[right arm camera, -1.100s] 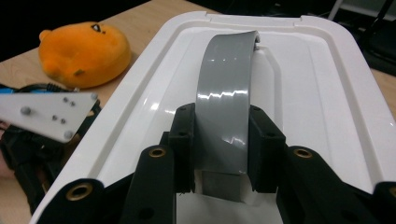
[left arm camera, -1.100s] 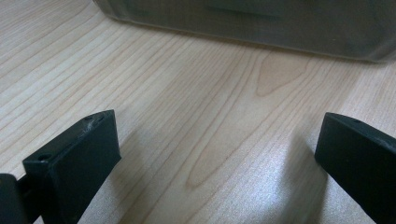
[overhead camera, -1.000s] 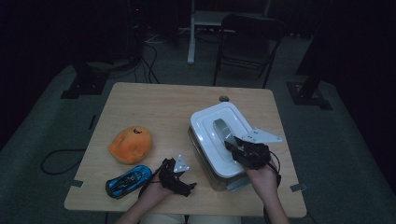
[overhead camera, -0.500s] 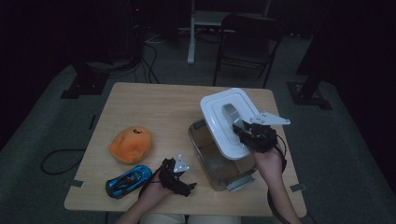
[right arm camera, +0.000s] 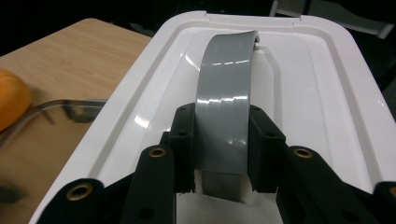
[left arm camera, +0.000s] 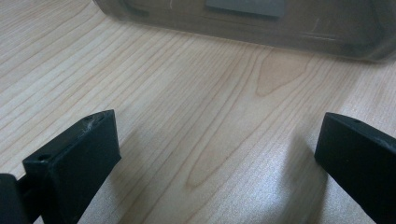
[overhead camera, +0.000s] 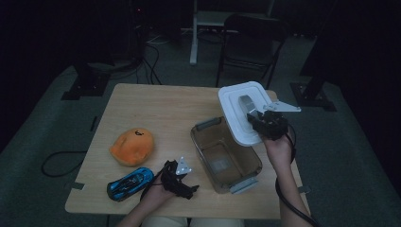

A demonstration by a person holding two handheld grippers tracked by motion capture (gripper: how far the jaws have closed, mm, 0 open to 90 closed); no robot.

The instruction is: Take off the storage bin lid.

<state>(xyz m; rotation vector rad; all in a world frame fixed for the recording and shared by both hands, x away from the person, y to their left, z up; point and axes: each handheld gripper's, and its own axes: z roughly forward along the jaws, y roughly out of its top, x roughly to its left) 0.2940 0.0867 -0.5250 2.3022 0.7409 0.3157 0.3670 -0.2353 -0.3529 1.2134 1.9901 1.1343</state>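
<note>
So the right gripper (overhead camera: 265, 124) has its jaws clamped on the grey handle (right arm camera: 224, 93) of the white lid (overhead camera: 236, 106), one jaw on each side of the strap, and the lid is up off the bin, hanging over the far right part of the table (overhead camera: 156, 113). It's tilted and only its near corner overlaps the rim of the clear bin (overhead camera: 222, 158), the rest sits up and to the right of the opening. The lid's long axis runs roughly away from the person, about in line with the bin's own long side, so setting it down beside the bin looks like a straight sideways carry. The left gripper (overhead camera: 182, 182) rests low at the near edge with its jaws spread wide and nothing between them, pointed at the bin's wall (left arm camera: 243, 18). It's just beside the blue toy car (overhead camera: 130, 183), with the orange plush (overhead camera: 131, 146) a bit farther out, so I'd guess the left hand takes those toys.
</note>
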